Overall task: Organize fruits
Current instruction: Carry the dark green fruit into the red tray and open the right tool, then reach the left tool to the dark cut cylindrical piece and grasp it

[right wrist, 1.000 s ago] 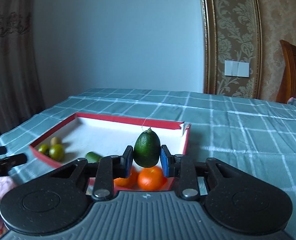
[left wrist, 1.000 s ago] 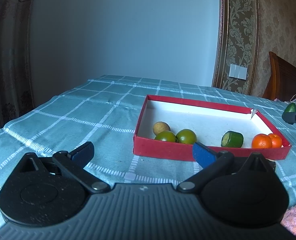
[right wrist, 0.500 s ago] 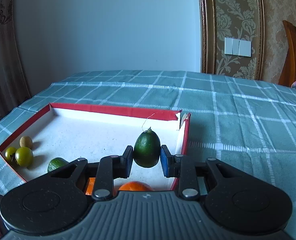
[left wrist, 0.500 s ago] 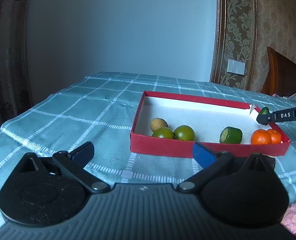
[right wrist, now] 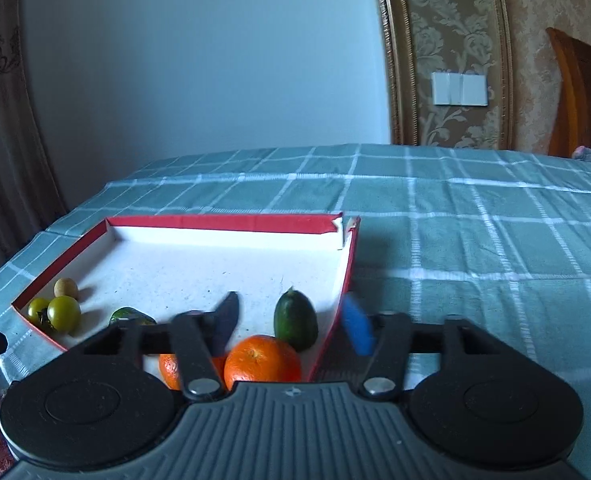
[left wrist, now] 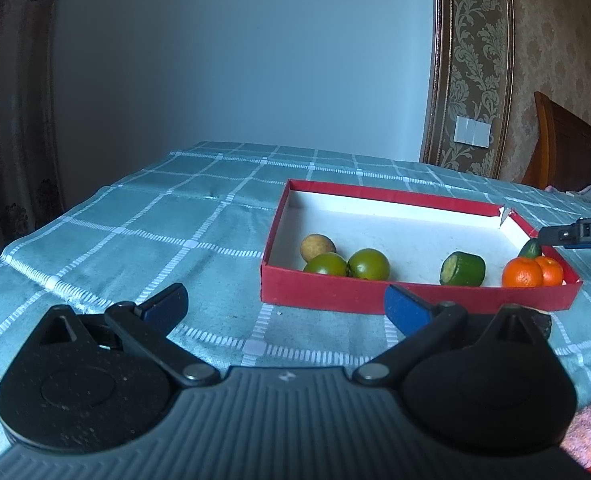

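A red box [left wrist: 335, 296] [right wrist: 223, 222] with a white floor lies on the checked tablecloth. In it are a tan round fruit [left wrist: 317, 247], two green round fruits [left wrist: 369, 264], a cut green piece [left wrist: 462, 269], two oranges [left wrist: 523, 274] [right wrist: 262, 360] and a dark green avocado [right wrist: 295, 319] [left wrist: 530, 249] standing by the right wall. My right gripper [right wrist: 291, 326] is open, its fingers apart on either side of the avocado; it shows at the left wrist view's right edge [left wrist: 579, 233]. My left gripper [left wrist: 285, 306] is open and empty in front of the box.
The teal checked tablecloth [left wrist: 155, 232] stretches left of and behind the box. A pink cloth [left wrist: 587, 432] lies at the near right. A dark object [left wrist: 541, 322] sits by the box's front right corner. A wooden headboard [right wrist: 579, 92] stands at the far right.
My right gripper lowered the avocado into the box's right side and opened, letting it go. The left gripper stayed open, shifting slightly.
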Motion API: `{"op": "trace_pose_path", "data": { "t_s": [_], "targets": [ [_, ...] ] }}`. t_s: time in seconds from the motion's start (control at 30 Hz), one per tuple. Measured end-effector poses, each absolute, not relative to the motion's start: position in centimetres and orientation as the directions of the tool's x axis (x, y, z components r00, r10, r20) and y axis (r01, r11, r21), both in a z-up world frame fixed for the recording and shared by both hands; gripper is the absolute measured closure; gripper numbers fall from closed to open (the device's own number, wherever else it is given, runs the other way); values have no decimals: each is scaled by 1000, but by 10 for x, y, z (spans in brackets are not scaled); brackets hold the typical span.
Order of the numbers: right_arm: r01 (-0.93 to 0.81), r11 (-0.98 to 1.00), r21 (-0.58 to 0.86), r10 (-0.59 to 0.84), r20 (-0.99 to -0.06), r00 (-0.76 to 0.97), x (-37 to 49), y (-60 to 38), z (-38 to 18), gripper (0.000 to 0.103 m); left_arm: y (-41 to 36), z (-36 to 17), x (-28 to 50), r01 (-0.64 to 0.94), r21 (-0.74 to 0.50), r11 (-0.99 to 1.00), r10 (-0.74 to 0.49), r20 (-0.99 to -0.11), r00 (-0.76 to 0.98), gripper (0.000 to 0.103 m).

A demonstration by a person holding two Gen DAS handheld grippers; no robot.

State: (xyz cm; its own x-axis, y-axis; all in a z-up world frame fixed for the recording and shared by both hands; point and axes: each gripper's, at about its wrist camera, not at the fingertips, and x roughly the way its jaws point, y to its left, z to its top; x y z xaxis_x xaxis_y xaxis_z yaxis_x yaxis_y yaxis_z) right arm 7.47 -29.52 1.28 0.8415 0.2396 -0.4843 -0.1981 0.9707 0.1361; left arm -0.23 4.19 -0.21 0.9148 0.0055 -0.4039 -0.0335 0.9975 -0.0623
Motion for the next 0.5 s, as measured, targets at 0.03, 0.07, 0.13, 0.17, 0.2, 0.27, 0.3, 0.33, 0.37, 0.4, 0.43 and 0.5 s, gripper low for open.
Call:
{"op": "trace_pose_path", "data": {
  "t_s": [0.03,0.07,0.13,0.17,0.2,0.27,0.3,0.33,0.37,0.4,0.43,0.5],
  "targets": [
    [-193,972,137,235,-469,851,68,-297,15,39,42,-2,-3,-38,-65,997,8,-402,916,0],
    [-197,969,148,243,-457,855,61,-301,17,39,43,-2,-3,-41,-69,997,10,-400,917,0],
    [-189,966,177,250,-439,863,45,-308,19,39,44,-2,-4,-44,-72,996,11,-398,917,0],
    [-186,964,189,252,-433,865,36,-311,18,39,43,-2,-4,-43,-69,997,12,-398,917,0],
    [-188,961,204,259,-424,868,26,-314,16,39,43,-2,-4,-39,-65,997,10,-398,917,0],
    [-172,956,237,262,-424,867,9,-320,8,39,41,-2,-4,-36,-54,998,12,-397,918,0],
    [-162,952,259,263,-424,867,2,-323,4,39,40,-2,-4,-36,-49,998,14,-399,917,0],
    [-152,948,281,265,-423,867,-5,-327,-1,39,40,-2,-4,-39,-46,998,17,-402,916,0],
    [-143,943,301,266,-423,866,-10,-329,-7,39,40,-2,-3,-43,-44,998,22,-404,914,0],
    [-134,940,315,265,-422,867,-14,-331,-12,39,39,-2,-3,-48,-43,998,27,-408,913,0],
    [-114,932,344,265,-431,862,-14,-335,-14,39,40,-2,-2,-53,-43,998,31,-412,911,0],
    [-96,916,390,263,-400,878,-19,-343,-15,39,40,-2,0,-67,-44,997,42,-423,905,0]
  ]
}}
